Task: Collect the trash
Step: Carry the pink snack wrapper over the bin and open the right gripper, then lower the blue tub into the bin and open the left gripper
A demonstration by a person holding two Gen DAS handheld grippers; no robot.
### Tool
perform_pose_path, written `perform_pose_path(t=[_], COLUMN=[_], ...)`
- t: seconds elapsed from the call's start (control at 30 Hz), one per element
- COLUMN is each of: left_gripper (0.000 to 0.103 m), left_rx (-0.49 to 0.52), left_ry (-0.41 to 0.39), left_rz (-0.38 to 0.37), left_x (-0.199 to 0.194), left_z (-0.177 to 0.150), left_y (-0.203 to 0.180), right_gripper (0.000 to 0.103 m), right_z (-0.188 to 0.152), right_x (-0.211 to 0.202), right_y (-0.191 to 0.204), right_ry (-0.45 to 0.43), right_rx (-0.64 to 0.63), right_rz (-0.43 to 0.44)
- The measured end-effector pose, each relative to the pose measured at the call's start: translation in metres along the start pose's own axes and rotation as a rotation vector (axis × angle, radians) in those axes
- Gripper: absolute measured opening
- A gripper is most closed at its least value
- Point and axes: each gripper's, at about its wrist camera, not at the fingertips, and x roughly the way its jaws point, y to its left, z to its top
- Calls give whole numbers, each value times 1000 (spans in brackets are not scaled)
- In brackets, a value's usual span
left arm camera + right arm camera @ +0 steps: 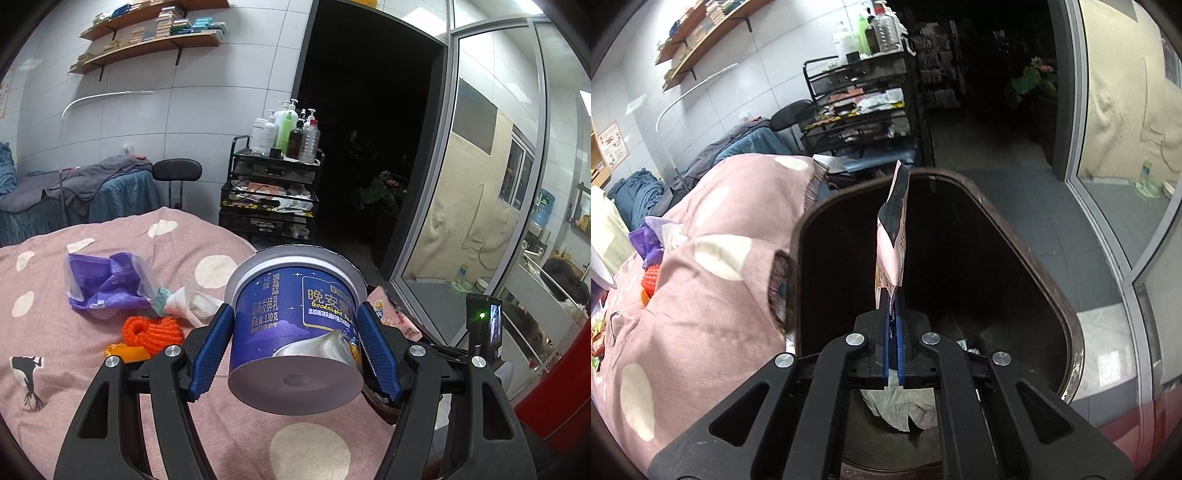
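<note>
Against the tiled wall, two wooden shelves (147,44) stacked with boxes, a black stool (177,170), a black wire cart (273,192) topped with bottles (291,129), beside a dark doorway (369,129) with a potted plant (384,192)

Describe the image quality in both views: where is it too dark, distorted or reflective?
Left wrist view: fisheye bends the shelves; the doorway is black; the glass wall shows reflections; the cup is sharp and evenly lit. Right wrist view: the bin interior is very dark, though the pink wrapper stands out clearly; corners are vignetted.
</note>
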Motion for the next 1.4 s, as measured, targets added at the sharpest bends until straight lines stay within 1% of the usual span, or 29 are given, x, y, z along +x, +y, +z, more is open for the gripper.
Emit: perform_pose_path(t=[0.1, 0.13, 0.17, 0.23, 0.33, 0.47, 0.67, 0.7, 0.73, 0.77, 0.97, 1.1, 1.33, 1.4], left_gripper=[68, 68, 68, 68, 68, 68, 68, 68, 68, 68, 68, 68, 68, 68], left_rx=[3, 3, 3, 1, -2, 9, 28, 30, 32, 34, 55, 47, 72, 73], left_ry=[10, 13, 16, 21, 28, 36, 67, 76, 82, 90, 132, 170, 216, 235], left_rz=[-9, -11, -15, -22, -38, -62, -106, -114, -119, -127, -156, -182, -187, -194], left_x=[4, 6, 7, 10, 12, 18, 33, 37, 39, 42, 61, 74, 91, 97], left_z=[-1, -1, -1, -1, 0, 2, 2, 2, 2, 2, 0, -2, -8, -9], left_y=[-4, -5, -6, -7, -10, -19, -37, -40, -42, -44, -61, -68, -80, -83], right_gripper=[15, 23, 36, 51, 53, 61, 62, 64, 69, 70, 72, 75, 78, 79], right_z=[-5, -6, -7, -10, -10, -6, -3, -3, -2, -3, -1, -2, -7, -6], right_x=[2, 2, 1, -1, -4, -11, -25, -27, -31, -34, -46, -53, -69, -72], right_y=[-6, -6, -6, -7, -9, -12, -20, -21, -24, -26, -37, -43, -57, -60], right_ry=[13, 12, 7, -12, -21, -42, -72, -76, -87, -92, -129, -153, -205, -212], right_rx=[23, 26, 30, 34, 44, 63, 93, 99, 109, 114, 158, 175, 195, 201], right_rz=[3, 2, -2, -10, -6, -13, -25, -29, -36, -39, -70, -99, -152, -155])
